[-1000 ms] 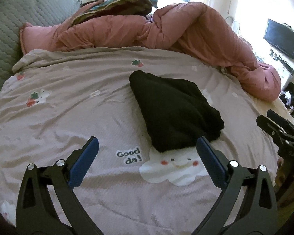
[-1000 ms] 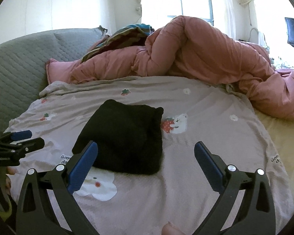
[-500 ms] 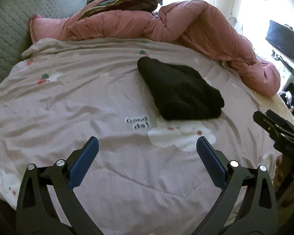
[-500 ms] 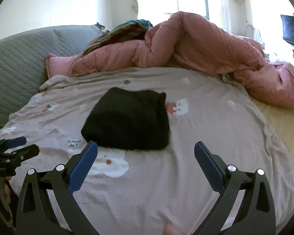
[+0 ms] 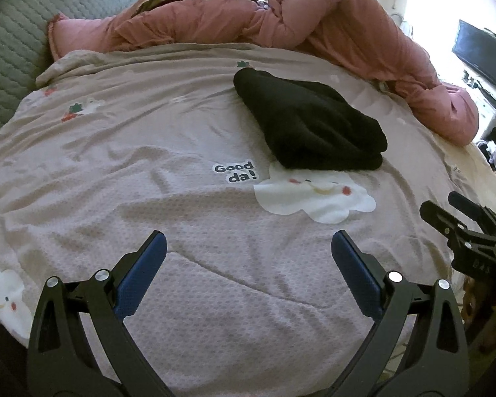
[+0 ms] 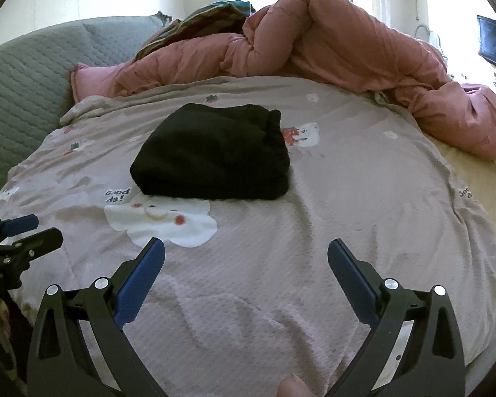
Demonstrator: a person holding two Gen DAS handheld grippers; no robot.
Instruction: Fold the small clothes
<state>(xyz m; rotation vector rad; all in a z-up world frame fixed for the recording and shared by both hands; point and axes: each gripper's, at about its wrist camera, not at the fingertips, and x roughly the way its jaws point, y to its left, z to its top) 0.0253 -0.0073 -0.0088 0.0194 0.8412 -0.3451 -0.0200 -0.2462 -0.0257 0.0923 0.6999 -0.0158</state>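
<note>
1. The left wrist view looks from the bed's near edge across the bedspread (image 5: 148,152), black garment (image 5: 310,125) right of centre.
2. The right wrist view faces likewise, sharing the garment, left of centre.

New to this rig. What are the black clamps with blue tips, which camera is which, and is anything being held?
There is no robot arm here: a person holds one two-finger gripper in each hand, and each gripper carries a fisheye camera looking forward along its fingers. The black arms with blue pads at the bottom of each picture are that camera's own gripper.

In the left wrist view you see the left gripper, with the right one poking in at the right edge. In the right wrist view you see the right gripper, with the left one at the left edge.

Both look over a bed with a printed bedspread. On it lies a folded black garment, just beyond a white cloud print. A bunched pink duvet sits at the far side.

Both grippers are open and hold nothing; neither touches the garment.
</note>
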